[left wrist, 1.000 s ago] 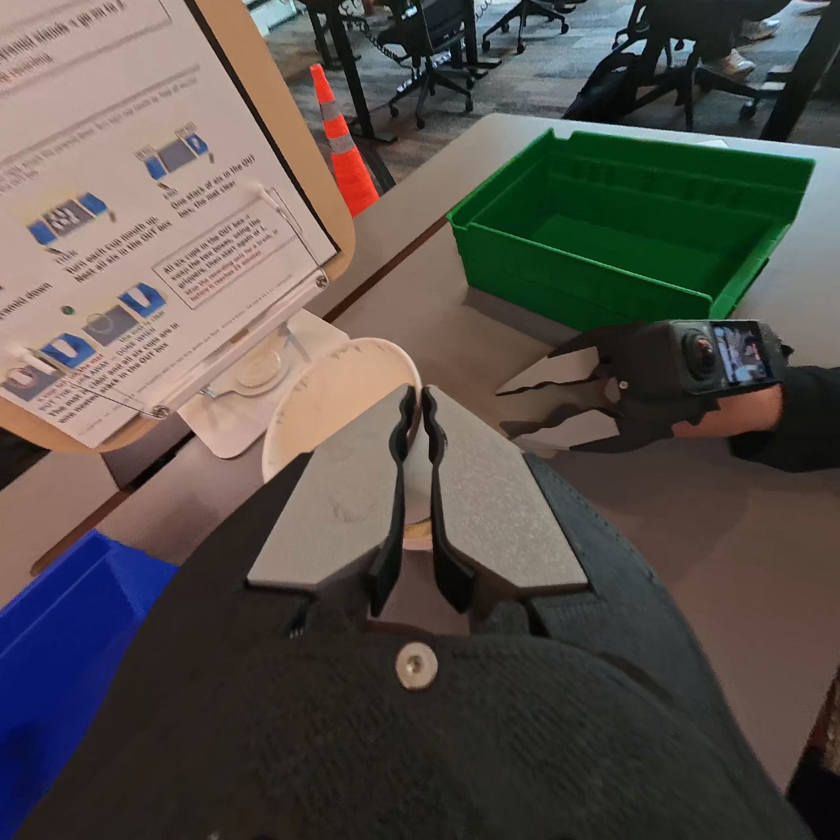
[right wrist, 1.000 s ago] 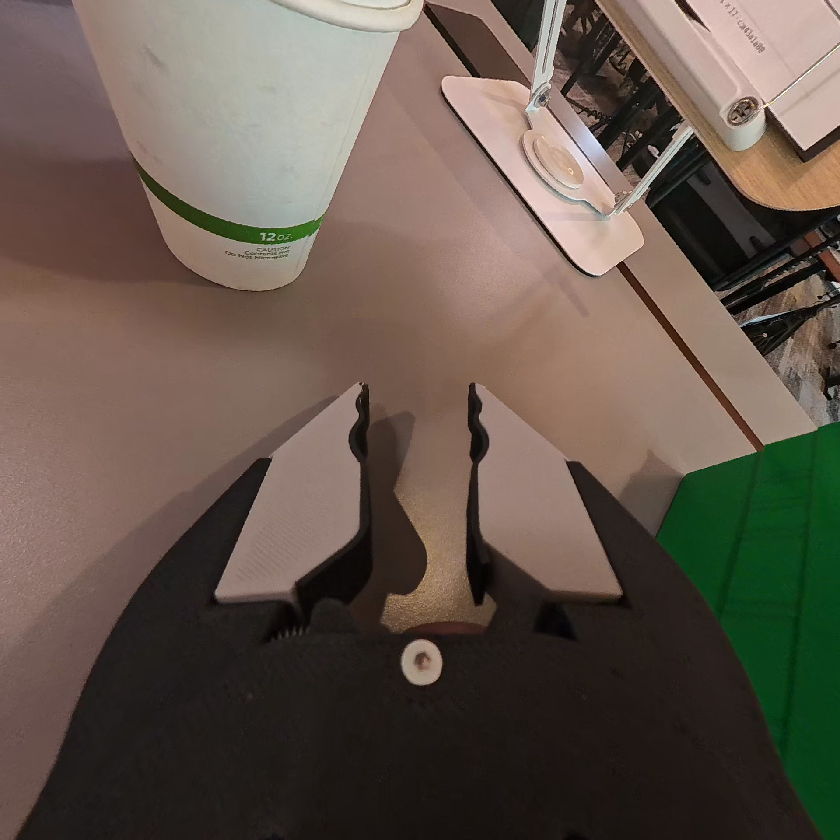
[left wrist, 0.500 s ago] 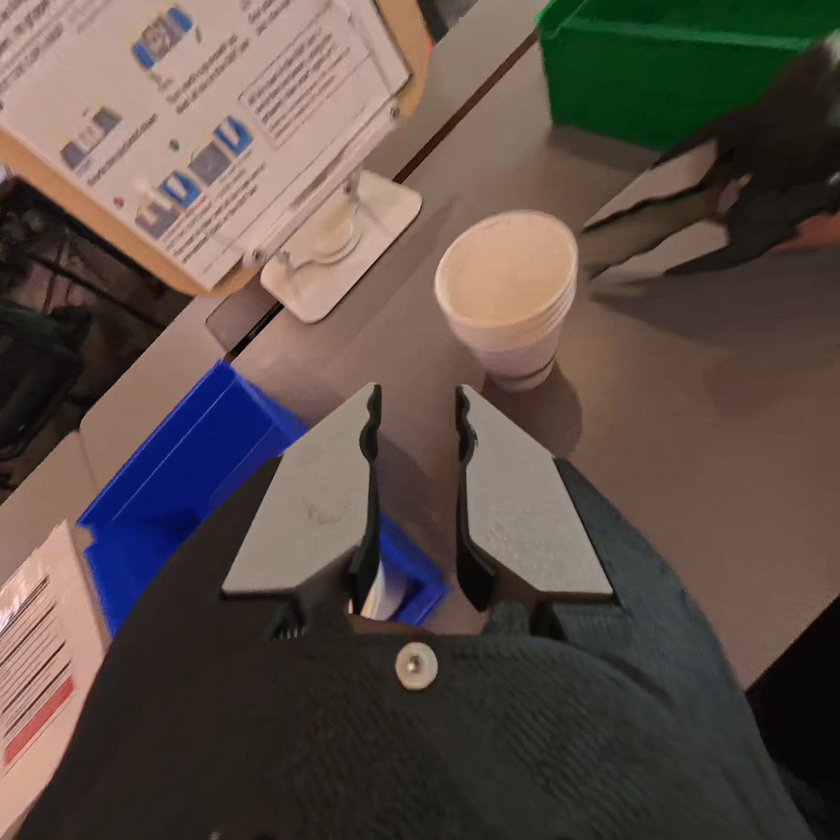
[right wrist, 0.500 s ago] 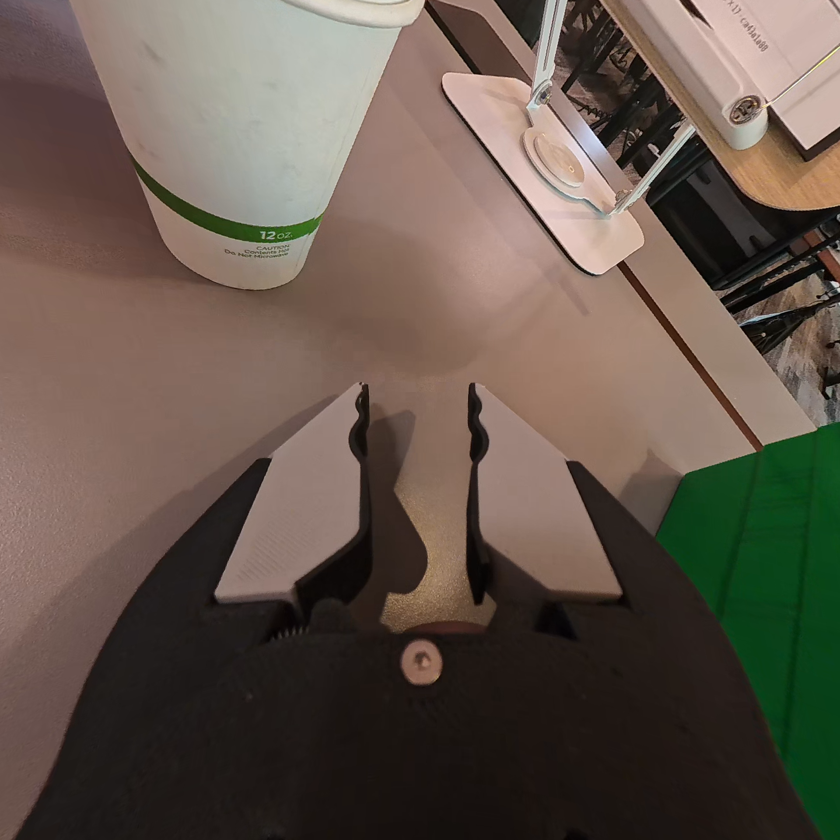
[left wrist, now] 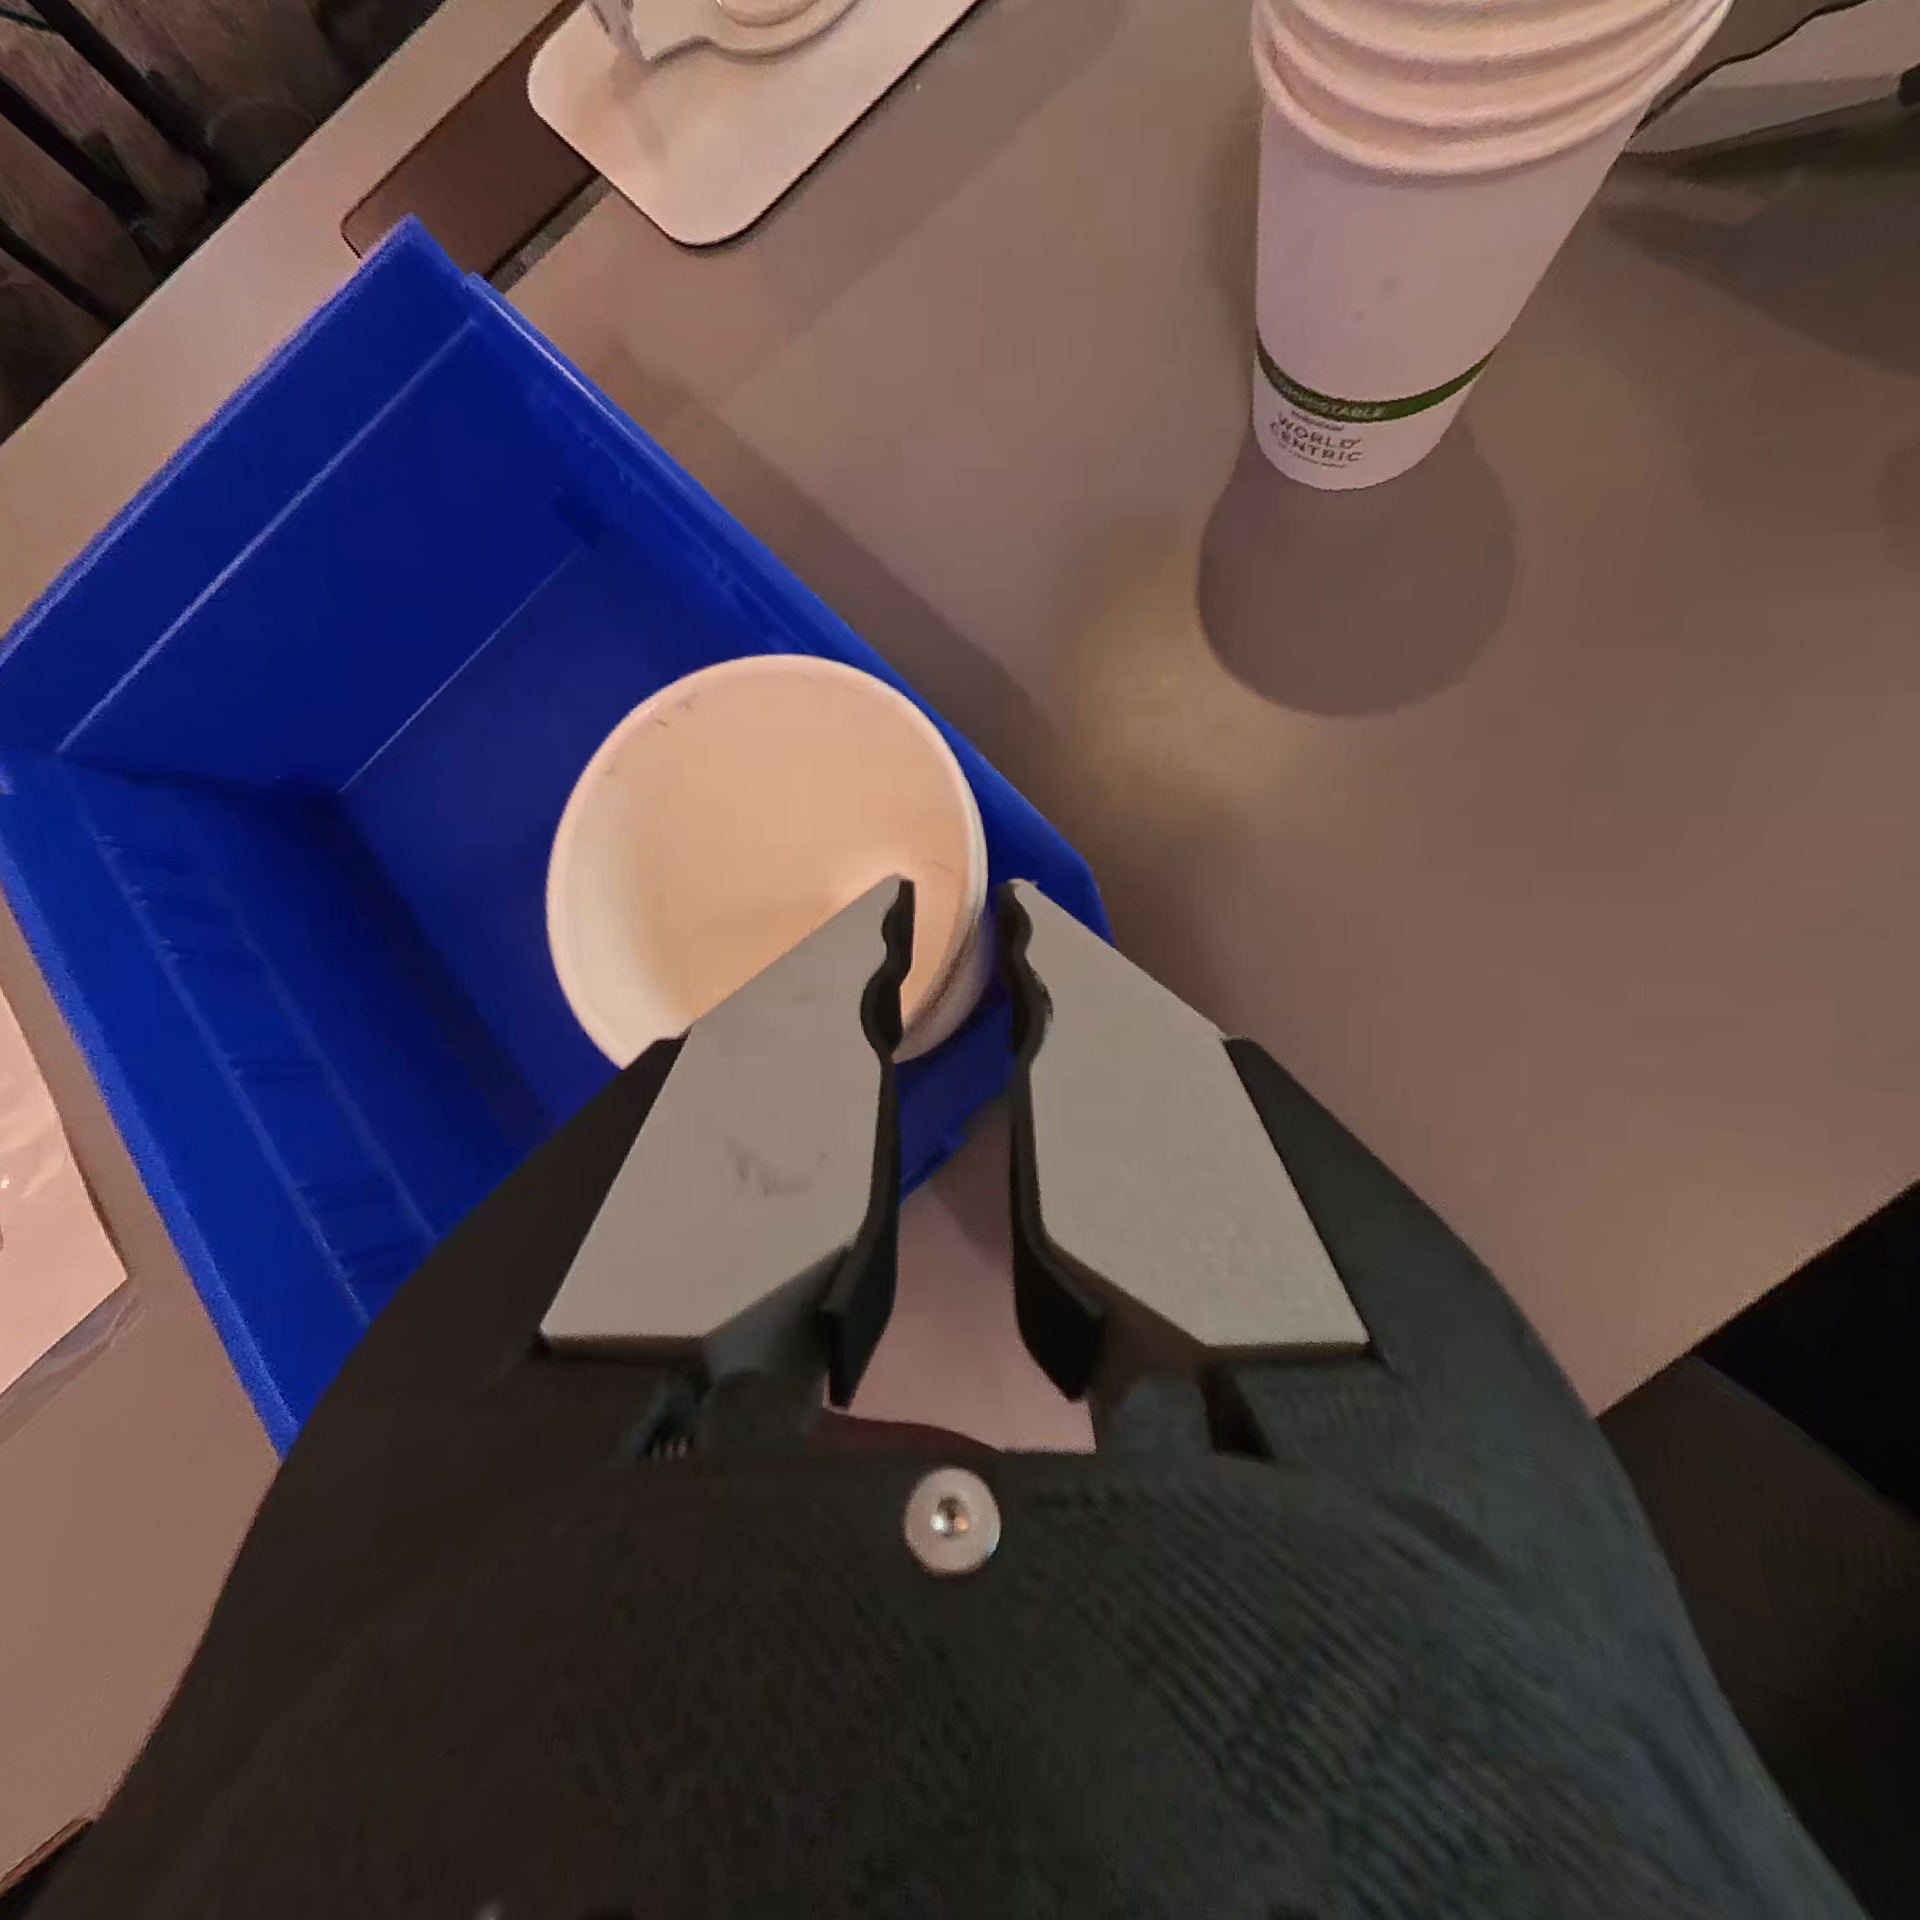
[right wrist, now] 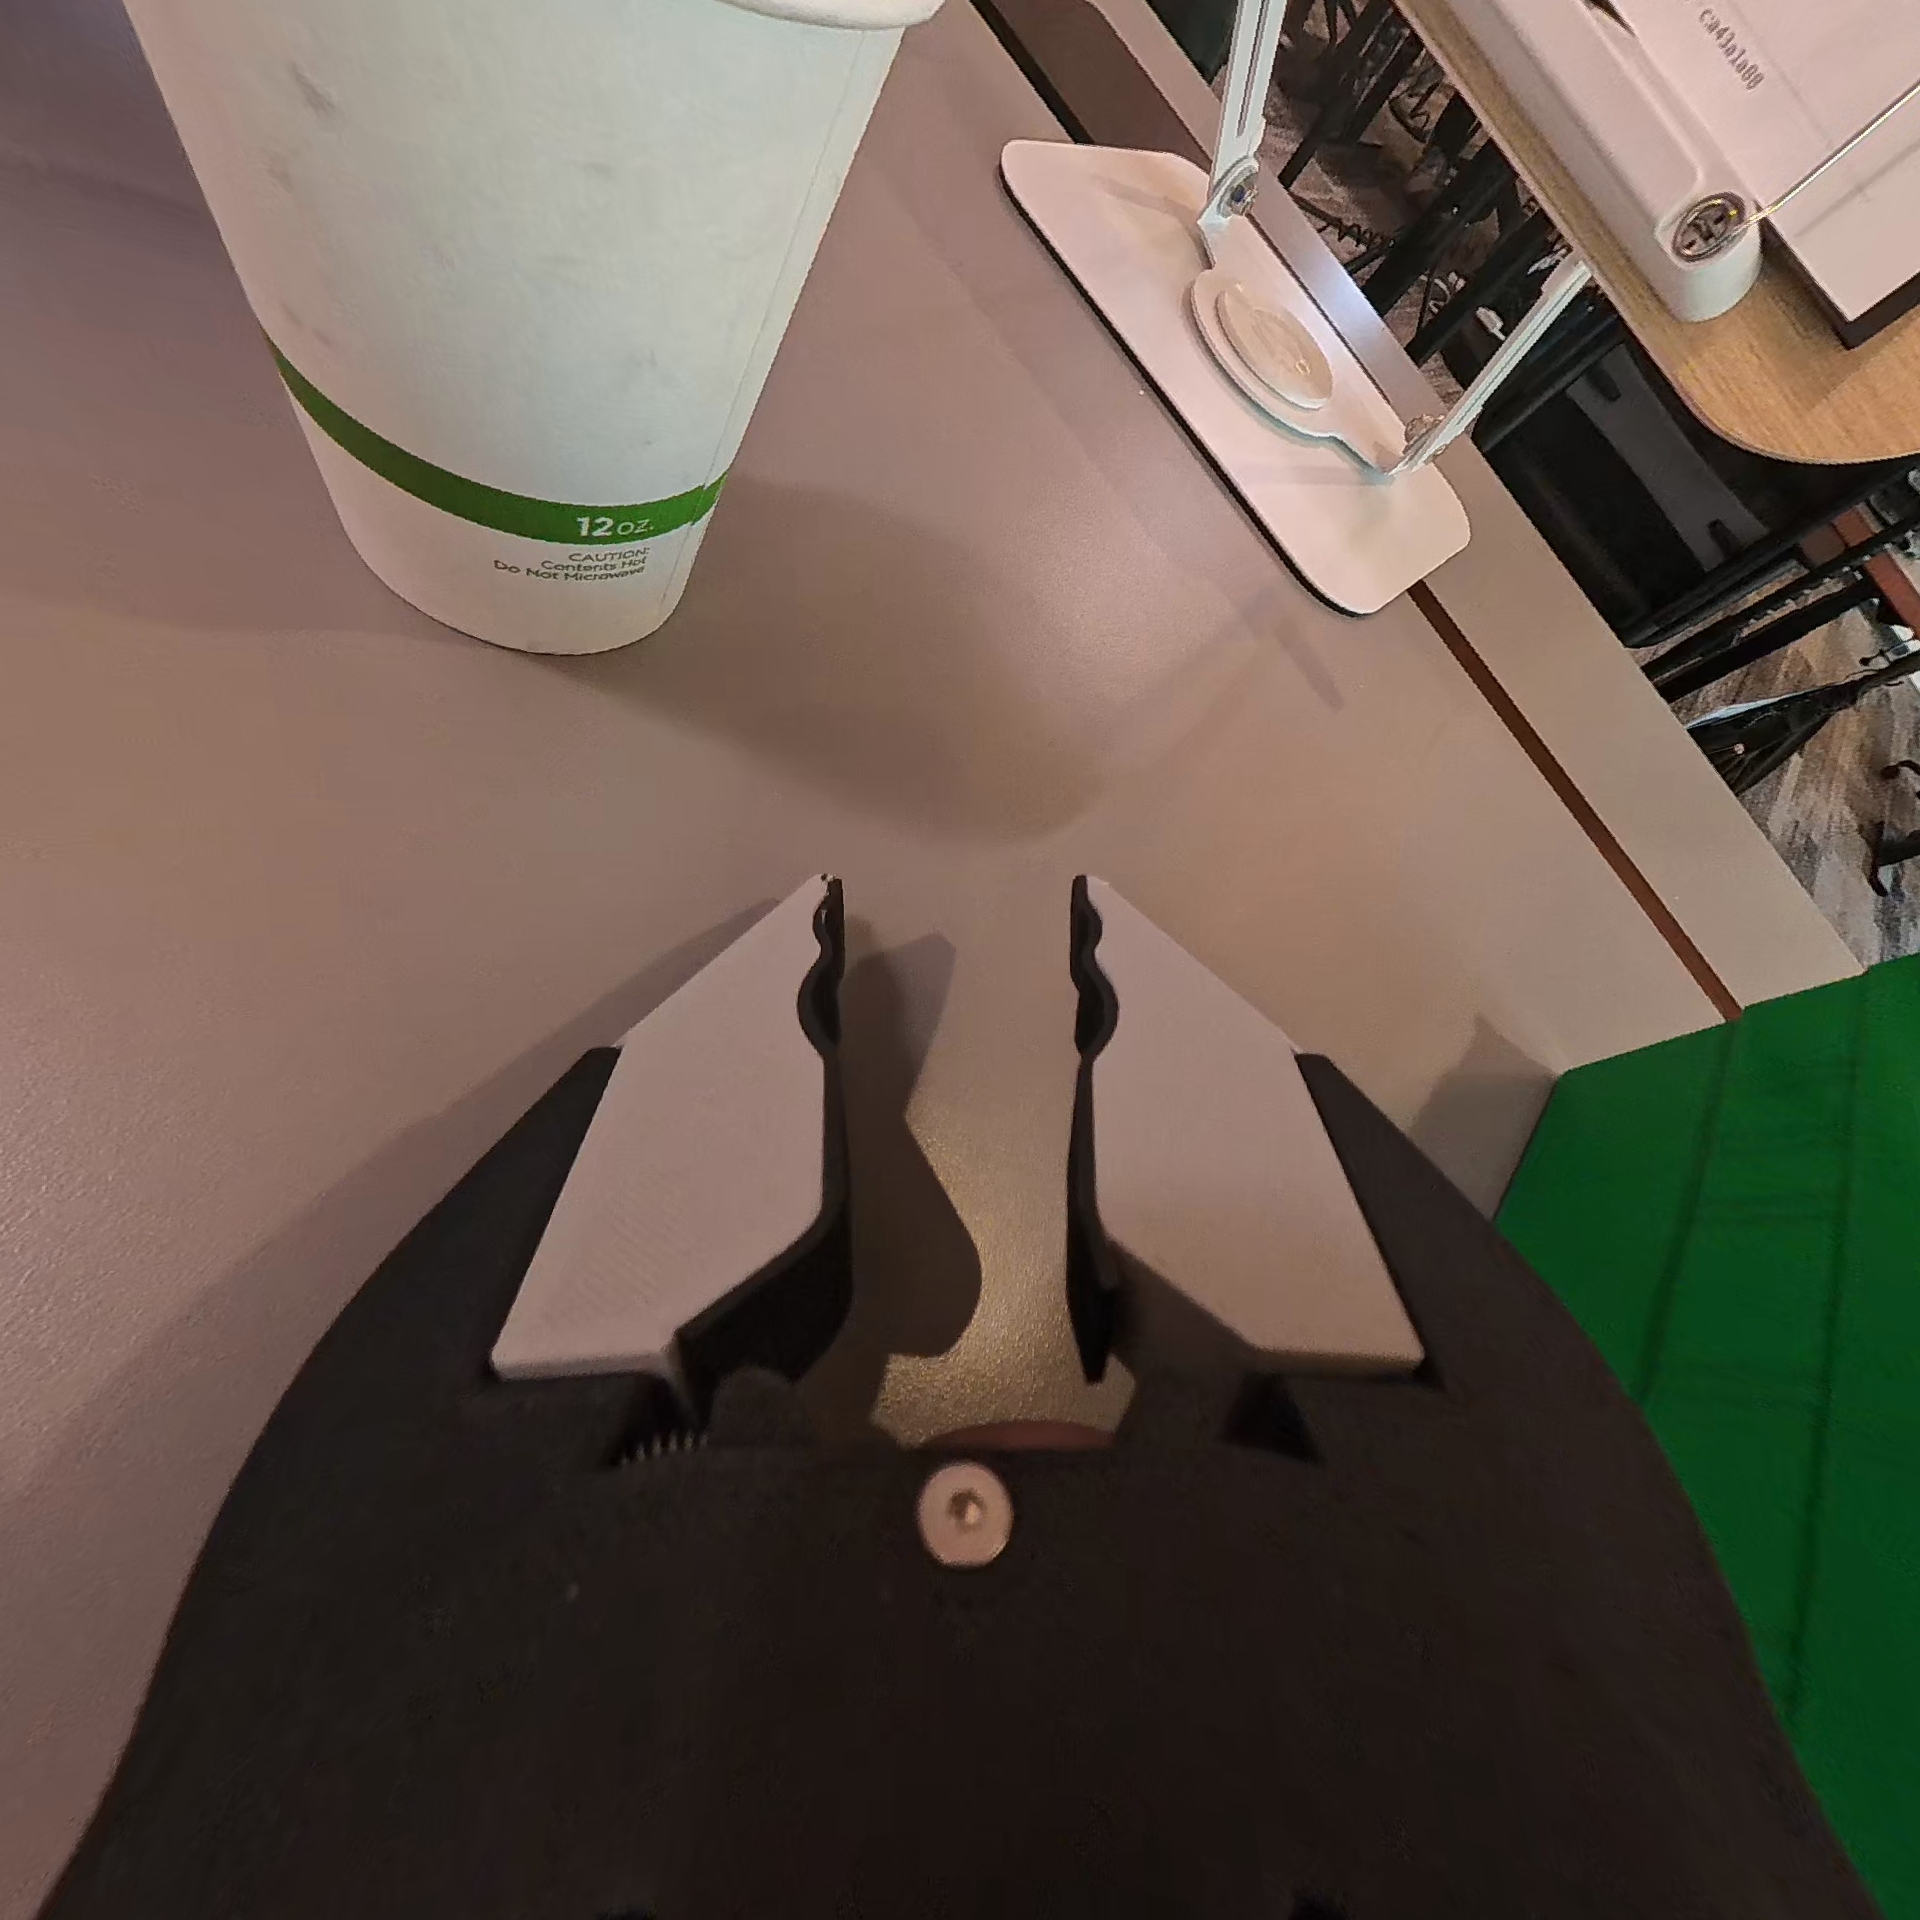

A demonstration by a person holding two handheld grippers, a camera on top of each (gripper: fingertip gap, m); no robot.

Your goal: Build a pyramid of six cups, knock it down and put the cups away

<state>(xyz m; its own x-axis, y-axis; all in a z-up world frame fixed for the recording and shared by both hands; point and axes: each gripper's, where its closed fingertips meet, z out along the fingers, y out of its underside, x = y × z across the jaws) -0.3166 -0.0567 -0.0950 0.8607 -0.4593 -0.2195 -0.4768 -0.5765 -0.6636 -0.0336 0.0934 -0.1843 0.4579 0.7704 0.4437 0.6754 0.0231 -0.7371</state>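
Left wrist view looks down on the left tool (left wrist: 954,914), its jaws spread a little and straddling the near rim of a white paper cup (left wrist: 764,852) that stands mouth-up in the corner of a blue plastic bin (left wrist: 343,540); 1 finger is over the cup's mouth, the other outside its wall, and nothing is pinched yet. A nested stack of white paper cups with a green band (left wrist: 1392,260) stands upright on the grey counter (left wrist: 1455,883), well apart from the bin. Right wrist view shows the right tool (right wrist: 954,904) spread and empty, low over the counter near that stack, beside a green plastic bin (right wrist: 1745,1299). To grip well, I judge the left tool should drop slightly so the rim sits deeper, close gently to avoid crushing the paper, then lift straight up clear of the bin wall.
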